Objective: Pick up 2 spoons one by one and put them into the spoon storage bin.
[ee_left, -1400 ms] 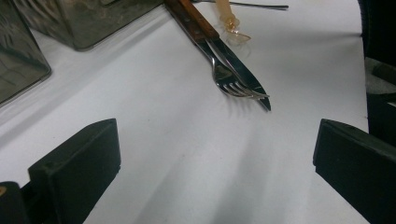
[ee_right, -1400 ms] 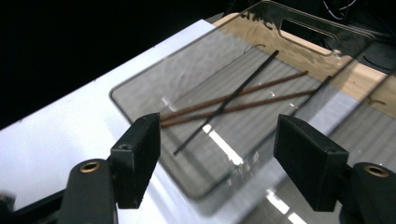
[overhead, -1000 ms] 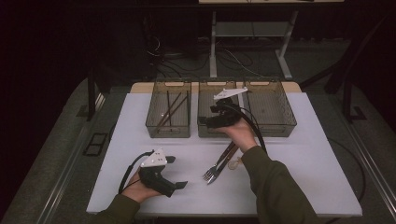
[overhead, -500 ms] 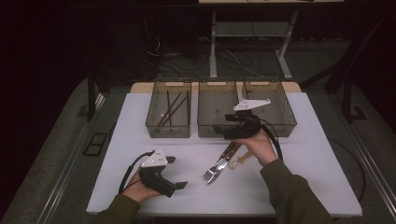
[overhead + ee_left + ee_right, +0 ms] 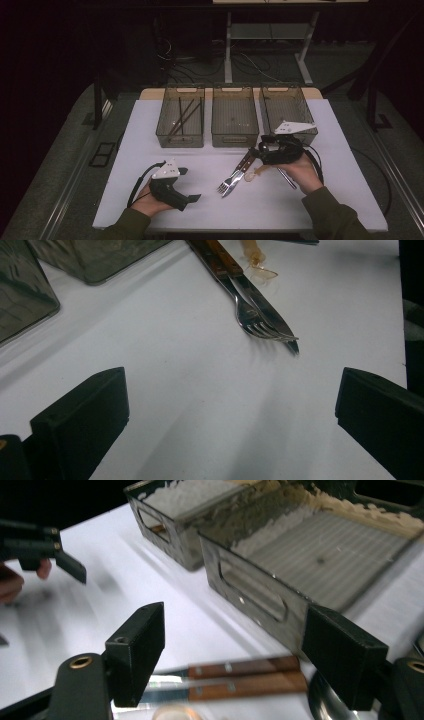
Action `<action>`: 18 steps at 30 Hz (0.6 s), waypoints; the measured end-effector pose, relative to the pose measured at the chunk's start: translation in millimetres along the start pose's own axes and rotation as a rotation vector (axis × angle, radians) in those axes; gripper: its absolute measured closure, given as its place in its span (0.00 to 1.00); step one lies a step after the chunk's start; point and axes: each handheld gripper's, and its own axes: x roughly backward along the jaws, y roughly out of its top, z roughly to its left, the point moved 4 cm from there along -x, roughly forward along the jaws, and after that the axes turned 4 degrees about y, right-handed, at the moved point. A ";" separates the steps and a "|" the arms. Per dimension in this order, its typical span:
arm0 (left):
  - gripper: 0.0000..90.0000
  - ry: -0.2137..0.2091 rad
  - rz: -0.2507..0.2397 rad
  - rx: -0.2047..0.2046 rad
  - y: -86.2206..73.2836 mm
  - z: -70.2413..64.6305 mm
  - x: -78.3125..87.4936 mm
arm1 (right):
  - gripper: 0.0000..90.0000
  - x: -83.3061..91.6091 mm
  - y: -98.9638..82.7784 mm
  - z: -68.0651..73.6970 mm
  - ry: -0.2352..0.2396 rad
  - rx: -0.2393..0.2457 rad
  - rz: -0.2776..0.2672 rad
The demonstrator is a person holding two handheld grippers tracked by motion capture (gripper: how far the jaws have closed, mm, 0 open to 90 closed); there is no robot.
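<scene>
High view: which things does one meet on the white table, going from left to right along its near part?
Left gripper → fork and knife with wooden handles → pale translucent spoon → right gripper, open above the handles.

Three bins sit in a row at the far edge of the desk (image 5: 150,165): left bin (image 5: 181,122), middle bin (image 5: 234,120), right bin (image 5: 286,111), side by side w/ narrow gaps. Two thin sticks (image 5: 182,117) lie crossed inside the left bin. In front of the middle bin, a fork (image 5: 231,181) and a knife (image 5: 239,170) lie touching, side by side, handles toward the bins, tips toward the near edge. A small spoon (image 5: 252,175) lies just right of them; a larger utensil (image 5: 286,177) lies further right, under the right hand. Right gripper (image 5: 261,150) hangs over the handles, just in front of the gap btw middle and right bins. Left gripper (image 5: 192,197) rests near the front-left of the desk, well apart from the cutlery.
</scene>
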 end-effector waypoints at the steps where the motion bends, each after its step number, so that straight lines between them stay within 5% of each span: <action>1: 0.00 0.001 0.000 0.001 0.0 -0.2 0.0 | 0.28 3.2 -3.5 -0.9 -0.005 0.001 0.002; 18: 0.00 0.005 0.003 0.004 0.1 -1.0 0.9 | 0.29 46.8 -51.3 -18.3 -0.057 -0.067 0.045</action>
